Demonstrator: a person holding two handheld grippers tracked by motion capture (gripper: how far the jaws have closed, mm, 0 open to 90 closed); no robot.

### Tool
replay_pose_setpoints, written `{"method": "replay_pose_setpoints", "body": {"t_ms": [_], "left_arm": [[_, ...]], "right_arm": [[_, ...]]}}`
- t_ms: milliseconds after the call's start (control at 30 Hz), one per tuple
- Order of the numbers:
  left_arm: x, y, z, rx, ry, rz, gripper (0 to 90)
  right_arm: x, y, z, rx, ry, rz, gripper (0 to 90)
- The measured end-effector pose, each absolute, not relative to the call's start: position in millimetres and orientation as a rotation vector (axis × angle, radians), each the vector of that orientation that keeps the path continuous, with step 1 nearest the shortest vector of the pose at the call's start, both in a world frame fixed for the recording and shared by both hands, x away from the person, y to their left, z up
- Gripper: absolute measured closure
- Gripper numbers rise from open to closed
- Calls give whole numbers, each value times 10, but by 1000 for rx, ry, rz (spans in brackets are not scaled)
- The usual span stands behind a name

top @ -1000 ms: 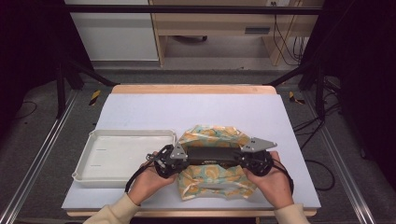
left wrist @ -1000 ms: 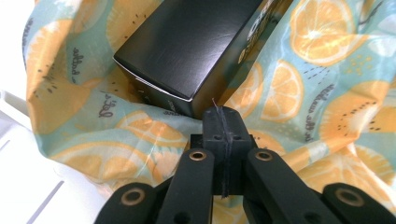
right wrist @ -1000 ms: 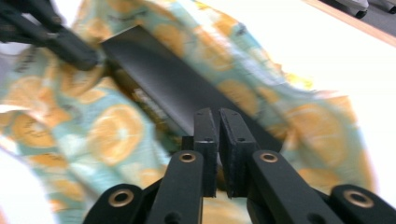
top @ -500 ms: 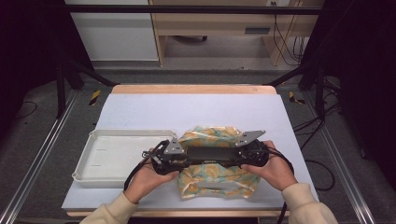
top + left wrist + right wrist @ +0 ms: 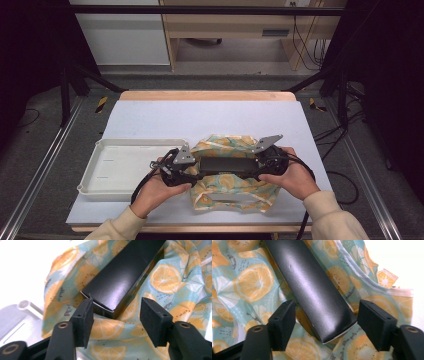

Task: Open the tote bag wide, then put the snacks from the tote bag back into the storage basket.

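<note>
Lower centre of the high view: table (image 5: 215, 120) with a pale sheet over it, wooden edge showing at the far side, dark floor and metal rails either side, a light wooden desk with hanging cables along the top of the frame. Lower left of the table sits a white tray (image 5: 100, 170), shallow, nothing visible in it; its right end is partly covered by the left hand and gripper. Just right of the tray, lower centre, lies a lemon-print bag (image 5: 235, 192), teal with orange slices, crumpled and bunched up. A long black box (image 5: 227, 165) lies across the bag, running left to right; whether it sits inside the bag's mouth or just on top of the fabric I can't tell, though cloth rises around it in both gripper views. Left gripper (image 5: 187, 172) is at the box's left end, right gripper (image 5: 257, 167) at its right end, hands wrapped round both. Left gripper view: jaws wide apart, the box's end corner (image 5: 110, 310) just past the left pad, in the upper part of the gap, nothing clamped; contact with that pad too close to call. Right gripper view: jaws also wide, the box end (image 5: 332, 332) sits between the pads with clear gaps either side, not gripped. The box's far ends run out of the top of both gripper frames. Clear seam edge of the bag at upper right of the right gripper view.
</note>
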State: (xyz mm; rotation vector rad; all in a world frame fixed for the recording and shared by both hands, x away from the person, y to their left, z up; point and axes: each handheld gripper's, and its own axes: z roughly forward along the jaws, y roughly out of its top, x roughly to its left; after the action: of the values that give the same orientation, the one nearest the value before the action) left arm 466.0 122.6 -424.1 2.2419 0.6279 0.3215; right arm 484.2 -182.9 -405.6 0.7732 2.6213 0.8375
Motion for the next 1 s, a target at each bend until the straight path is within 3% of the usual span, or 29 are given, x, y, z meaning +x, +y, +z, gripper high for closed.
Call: {"method": "replay_pose_setpoints", "body": {"t_ms": [300,1000], "left_arm": [[4682,1357,-4202,2197,673,354,335],[4844,1999,-4086,2146,794,406,192]], "right_arm": [[4884,-1851,-4000,703,2650,777,190],[4938,-1798,-3955,504,2734,669,214]]}}
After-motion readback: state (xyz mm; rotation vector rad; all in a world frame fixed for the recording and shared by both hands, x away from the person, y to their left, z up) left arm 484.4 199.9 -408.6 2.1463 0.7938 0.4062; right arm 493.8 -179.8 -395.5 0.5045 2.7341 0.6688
